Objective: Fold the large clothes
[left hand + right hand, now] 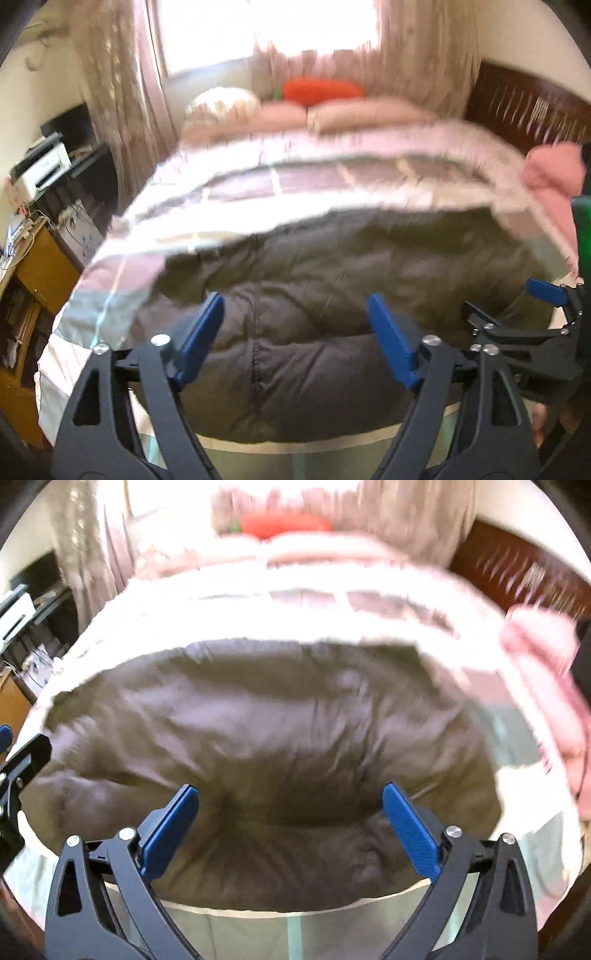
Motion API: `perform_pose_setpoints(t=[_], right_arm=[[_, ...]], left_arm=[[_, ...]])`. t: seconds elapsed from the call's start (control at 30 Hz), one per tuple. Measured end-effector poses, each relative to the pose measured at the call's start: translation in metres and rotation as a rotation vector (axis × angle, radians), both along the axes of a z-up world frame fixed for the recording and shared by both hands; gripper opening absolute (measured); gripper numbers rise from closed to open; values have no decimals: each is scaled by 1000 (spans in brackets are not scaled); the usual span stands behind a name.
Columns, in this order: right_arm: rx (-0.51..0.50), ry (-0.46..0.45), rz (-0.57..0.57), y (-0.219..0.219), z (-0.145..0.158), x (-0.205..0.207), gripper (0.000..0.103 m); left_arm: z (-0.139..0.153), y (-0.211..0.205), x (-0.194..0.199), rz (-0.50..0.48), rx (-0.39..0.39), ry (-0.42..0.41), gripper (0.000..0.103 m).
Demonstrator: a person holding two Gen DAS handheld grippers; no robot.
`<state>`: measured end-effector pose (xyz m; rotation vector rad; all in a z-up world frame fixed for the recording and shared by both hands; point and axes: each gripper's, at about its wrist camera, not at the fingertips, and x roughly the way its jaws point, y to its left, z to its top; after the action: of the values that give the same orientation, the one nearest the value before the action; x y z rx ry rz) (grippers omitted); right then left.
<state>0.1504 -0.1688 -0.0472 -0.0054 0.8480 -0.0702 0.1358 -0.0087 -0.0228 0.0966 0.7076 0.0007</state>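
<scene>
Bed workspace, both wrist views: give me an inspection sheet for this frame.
Surface: bed with a pale checked cover.
Job's things: dark puffy coat spread at the near edge; folds not readable, frames blurred.
Clutter: pink garment at the right; pillows and an orange cushion at the far end.
Grippers: left gripper and right gripper over the coat, jaws apart, holding nothing.
Cables: tangle by the desk.
Surroundings: curtains, window, printer, wooden headboard.
</scene>
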Motion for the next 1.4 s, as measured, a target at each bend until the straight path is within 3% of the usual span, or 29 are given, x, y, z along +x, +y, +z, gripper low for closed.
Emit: perform_pose_setpoints(t=[0.13,0.27,0.4,0.53,0.8,1.4], right_arm=[[-17,-133,-6,-2,31,-47,101],[-7,-183,-3,-2,34,-95,102],[-57,-203,11,14,36,-115,102],[-91,-213,17,25,38,-118,102],[-65,-192,33,32,34,-119,102],[-35,-160,33,34,28,-117,102]], left_arm=[[31,4,-46,-16,-84,-87,98],[43,2,-81,-31,-72,-176,101],[47,-4,-104,-29,-51,-210,101],[45,-3,-113,-14,-87,-197,101],[37,-3,-105,28,-54,-133,101],[31,-3,-102,22,-56,-112,101]])
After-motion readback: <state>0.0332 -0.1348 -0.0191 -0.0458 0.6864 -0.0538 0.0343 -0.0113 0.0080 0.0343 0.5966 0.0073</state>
